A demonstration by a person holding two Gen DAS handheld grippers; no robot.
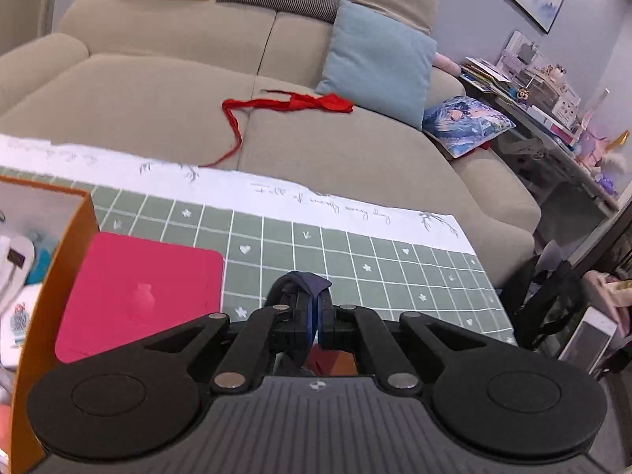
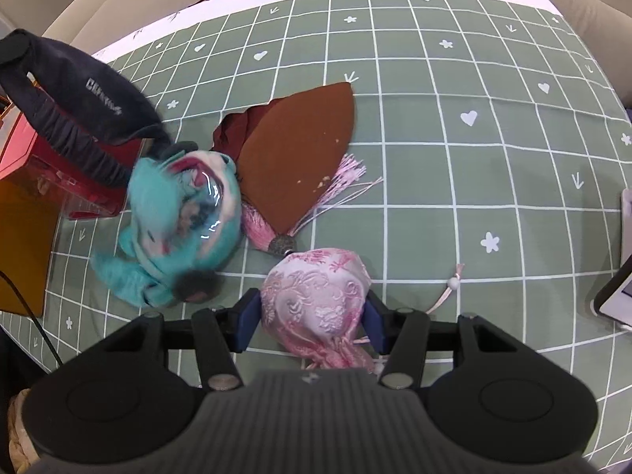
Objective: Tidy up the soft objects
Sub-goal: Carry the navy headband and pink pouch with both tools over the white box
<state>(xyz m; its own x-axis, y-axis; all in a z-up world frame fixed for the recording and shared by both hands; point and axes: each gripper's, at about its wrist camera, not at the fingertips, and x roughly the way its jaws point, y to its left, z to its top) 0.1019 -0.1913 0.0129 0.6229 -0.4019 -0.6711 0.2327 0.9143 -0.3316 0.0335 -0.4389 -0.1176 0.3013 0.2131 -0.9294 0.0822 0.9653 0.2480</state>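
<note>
Starting at my left, the left jaws (image 1: 314, 318) are pinched tight on a dark navy fabric band (image 2: 79, 98), lifted above the table (image 2: 474, 158) beside the orange box (image 1: 51, 284), which already holds a few items. Teal plush toy (image 2: 181, 221) and brown cloth (image 2: 296, 150) lie loose mid-table, so I judge the sorting roughly half done. On my right, the right jaws (image 2: 312, 326) stand half-wide, hugging a plump pink brocade pouch (image 2: 320, 300), glossy, tasselled, resting on the table.
</note>
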